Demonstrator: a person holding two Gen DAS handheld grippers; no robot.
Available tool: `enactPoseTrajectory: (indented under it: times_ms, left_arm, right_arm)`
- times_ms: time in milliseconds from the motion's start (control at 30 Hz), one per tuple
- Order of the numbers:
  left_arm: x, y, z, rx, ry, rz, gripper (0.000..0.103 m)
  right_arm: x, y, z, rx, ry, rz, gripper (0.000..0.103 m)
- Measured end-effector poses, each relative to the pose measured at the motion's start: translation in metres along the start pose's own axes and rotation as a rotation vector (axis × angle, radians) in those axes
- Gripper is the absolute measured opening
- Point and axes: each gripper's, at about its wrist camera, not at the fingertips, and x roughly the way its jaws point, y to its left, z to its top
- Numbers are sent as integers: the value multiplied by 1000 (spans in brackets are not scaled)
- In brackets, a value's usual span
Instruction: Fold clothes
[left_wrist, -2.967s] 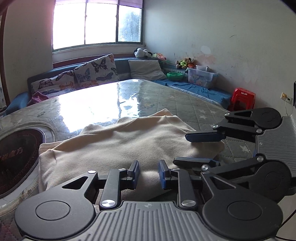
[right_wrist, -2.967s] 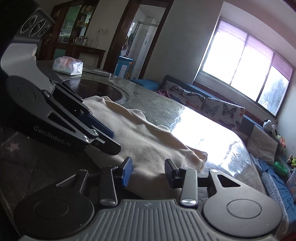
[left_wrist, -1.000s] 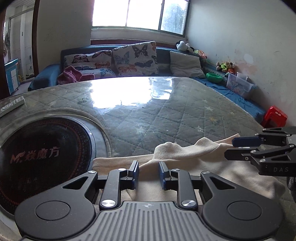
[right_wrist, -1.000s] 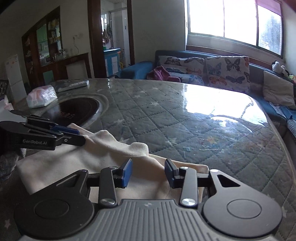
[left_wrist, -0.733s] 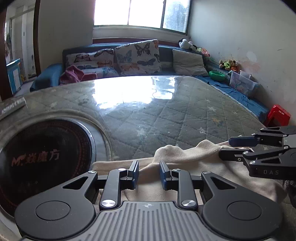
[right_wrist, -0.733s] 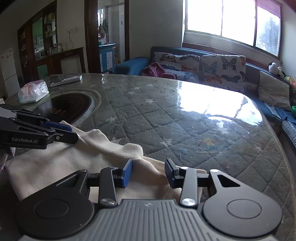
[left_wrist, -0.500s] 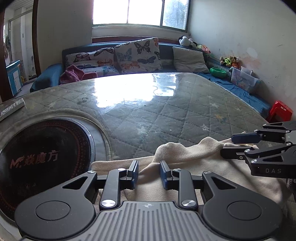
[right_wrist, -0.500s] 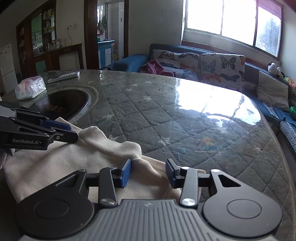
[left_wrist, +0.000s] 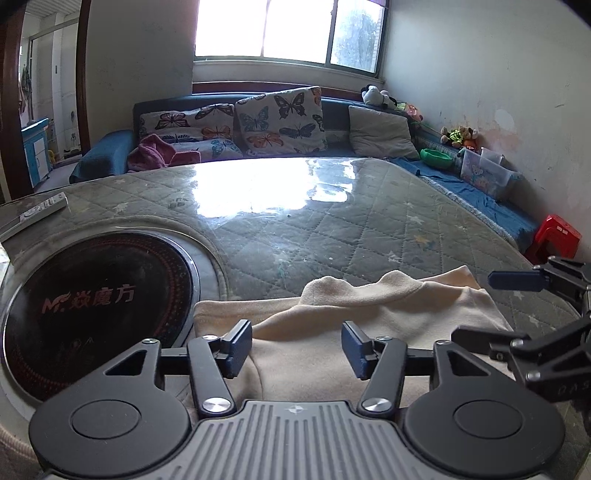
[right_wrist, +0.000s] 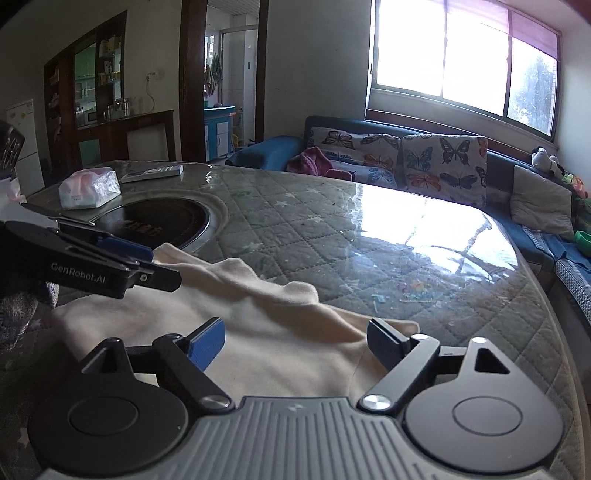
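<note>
Left wrist — left gripper (left_wrist: 296, 347) opening | cream garment (left_wrist: 369, 317) unpinched

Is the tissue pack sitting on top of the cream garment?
No, the tissue pack rests on the glass tabletop beyond the round black cooktop, well apart from the cream garment.

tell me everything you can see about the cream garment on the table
The cream garment is soft, fleecy-looking cloth, folded over itself into a low, wide band with a lumpy, raised far edge. It lies on the quilted table cover, its left end beside the round black cooktop. The left gripper and right gripper sit over its near edge, jaws opening, with cloth between them but not pinched.
</note>
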Motion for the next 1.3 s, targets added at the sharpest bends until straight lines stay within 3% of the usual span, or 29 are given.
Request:
enactPoseTrajectory:
  times_ms: [133,233,533,1033,1300]
  left_arm:
    - [-11,-1,-5,-10,-14,3,74]
    - [-20,-1,-10,-20,-29,9,87]
    - [-39,-5,-24,-18,-66,18,103]
    - [-58,-5,-41,-87,-69,23,103]
    - [-67,-5,-50,-113,-43,28,103]
  right_arm:
    - [-10,7,-7,18,-15,-7,100]
    - [-18,10,-11,35,-32,-17,103]
    - [-32,20,-22,60,-51,-26,103]
    - [-55,31,-41,145,-92,37,103]
    - [-59,40,-49,152,-55,30,103]
